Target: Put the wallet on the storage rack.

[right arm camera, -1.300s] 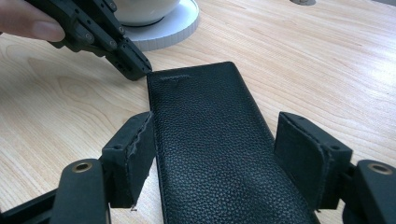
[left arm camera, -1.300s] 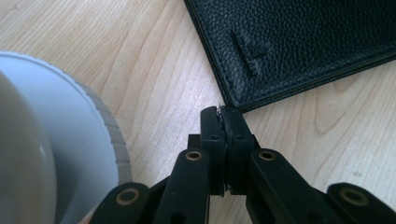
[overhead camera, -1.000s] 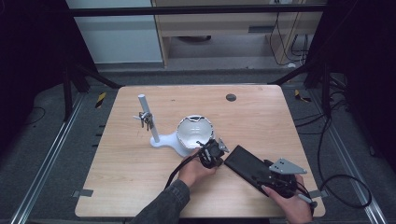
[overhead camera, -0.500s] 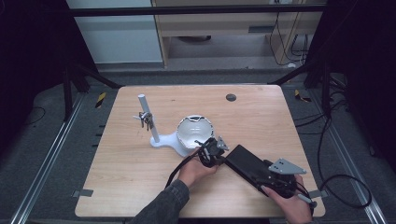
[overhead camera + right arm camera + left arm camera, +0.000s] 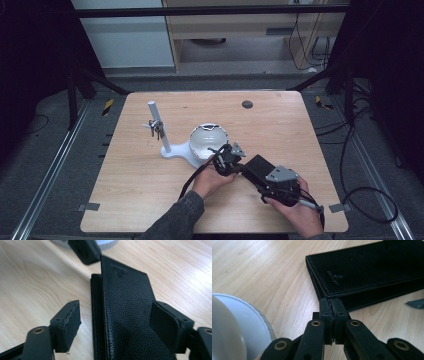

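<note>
A long black leather wallet [image 5: 260, 167] lies on the wooden counter [image 5: 280, 125], near a white round bowl-shaped stand [image 5: 206, 142]. The left tongs [image 5: 331, 305] are shut tight on the wallet's top flap at one corner. The right tongs [image 5: 120, 323] stand wide around the other end and have just been opening, pads not touching it.

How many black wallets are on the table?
1. The black wallet lies on the table's near right part, between the two grippers and just right of the white bowl-shaped stand. No other shows, though the hands could hide something small.
</note>
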`<state>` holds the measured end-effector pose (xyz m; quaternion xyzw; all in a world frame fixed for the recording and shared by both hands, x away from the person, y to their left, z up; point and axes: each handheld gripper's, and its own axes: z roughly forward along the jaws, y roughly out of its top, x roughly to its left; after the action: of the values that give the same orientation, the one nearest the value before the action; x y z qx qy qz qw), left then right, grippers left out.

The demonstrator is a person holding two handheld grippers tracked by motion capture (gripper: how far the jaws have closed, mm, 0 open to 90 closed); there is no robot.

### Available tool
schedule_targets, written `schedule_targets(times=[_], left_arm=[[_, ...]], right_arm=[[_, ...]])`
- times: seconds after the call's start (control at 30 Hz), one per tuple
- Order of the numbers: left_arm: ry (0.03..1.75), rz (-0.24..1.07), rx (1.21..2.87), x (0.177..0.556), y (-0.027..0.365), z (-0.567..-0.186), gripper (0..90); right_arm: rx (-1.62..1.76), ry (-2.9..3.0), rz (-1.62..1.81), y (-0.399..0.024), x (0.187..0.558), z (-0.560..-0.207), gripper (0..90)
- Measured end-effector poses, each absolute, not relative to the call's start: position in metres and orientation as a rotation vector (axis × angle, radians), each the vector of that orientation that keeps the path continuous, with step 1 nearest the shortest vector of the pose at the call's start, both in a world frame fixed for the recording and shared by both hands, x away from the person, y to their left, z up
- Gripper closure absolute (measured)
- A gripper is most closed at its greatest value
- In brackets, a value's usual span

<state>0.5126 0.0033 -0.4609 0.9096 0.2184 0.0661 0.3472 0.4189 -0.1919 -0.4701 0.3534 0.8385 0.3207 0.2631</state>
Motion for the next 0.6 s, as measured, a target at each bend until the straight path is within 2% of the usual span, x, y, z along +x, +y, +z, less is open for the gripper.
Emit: schedule_targets(times=[0.13, 0.27, 0.37, 0.5, 0.6], left_arm=[[0.555, 0.174, 2.355, 0.513, 0.0, -0.455, 88.1], [0.551, 0.176, 2.35, 0.514, -0.002, -0.452, 88.2], [0.557, 0.167, 2.342, 0.515, -0.002, -0.449, 88.1], [0.562, 0.161, 2.334, 0.516, -0.003, -0.446, 88.2], [0.564, 0.169, 2.327, 0.515, -0.002, -0.444, 88.2]], right_arm=[[0.946, 2.3, 0.782, -0.186, 0.424, -0.473, 26.6], [0.965, 2.309, 0.712, -0.184, 0.428, -0.475, 32.7], [0.972, 2.306, 0.678, -0.183, 0.431, -0.472, 41.3], [0.958, 2.299, 0.591, -0.182, 0.434, -0.466, 60.5], [0.925, 2.282, 0.558, -0.182, 0.434, -0.461, 71.1]])
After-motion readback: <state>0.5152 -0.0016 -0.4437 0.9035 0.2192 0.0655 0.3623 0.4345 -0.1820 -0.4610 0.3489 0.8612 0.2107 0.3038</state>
